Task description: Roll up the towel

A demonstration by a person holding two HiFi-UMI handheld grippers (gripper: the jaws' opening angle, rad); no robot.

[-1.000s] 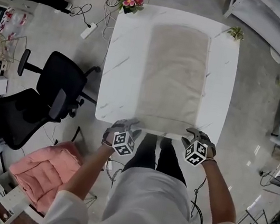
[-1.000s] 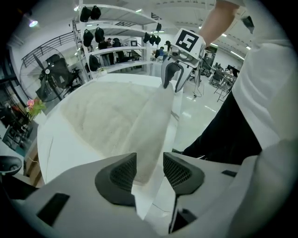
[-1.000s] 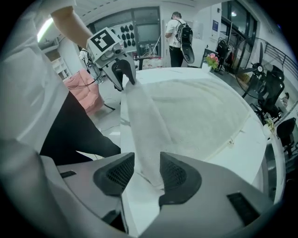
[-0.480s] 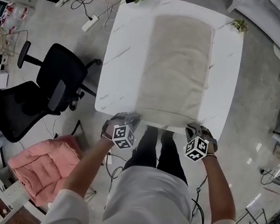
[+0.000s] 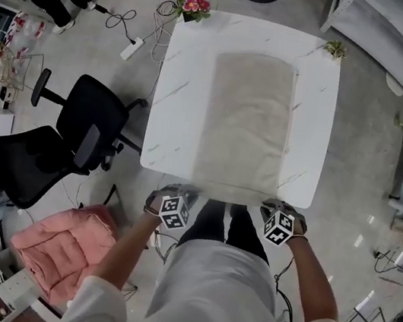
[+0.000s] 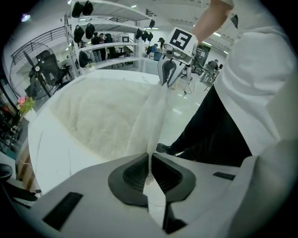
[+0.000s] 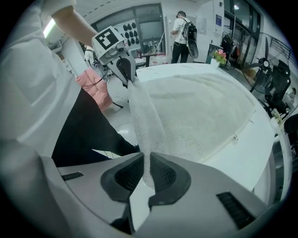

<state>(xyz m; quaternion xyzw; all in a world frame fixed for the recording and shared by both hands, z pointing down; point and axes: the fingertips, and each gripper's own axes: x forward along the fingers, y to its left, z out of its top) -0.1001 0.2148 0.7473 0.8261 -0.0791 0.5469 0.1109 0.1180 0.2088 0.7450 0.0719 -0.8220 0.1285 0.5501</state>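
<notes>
A beige towel (image 5: 245, 122) lies flat and lengthwise on the white table (image 5: 179, 91). Its near edge is lifted just past the table's front edge. My left gripper (image 5: 179, 200) is shut on the towel's near left corner (image 6: 150, 153). My right gripper (image 5: 275, 215) is shut on the near right corner (image 7: 145, 162). The held edge stretches taut between both grippers; each gripper view shows the other gripper, the right gripper (image 6: 166, 69) and the left gripper (image 7: 122, 62), at the far end of that edge. The rest of the towel (image 7: 200, 111) stays spread on the tabletop.
Small flower pots stand on the table's far corners: a pink one (image 5: 192, 4) and a green one (image 5: 335, 48). Two black office chairs (image 5: 75, 134) and a pink cushion (image 5: 56, 242) are on the floor at left. The person's legs (image 5: 225, 222) stand at the table's front edge.
Both grippers have closed on the towel's near corners and drawn that edge back toward the person, off the table's front edge.
</notes>
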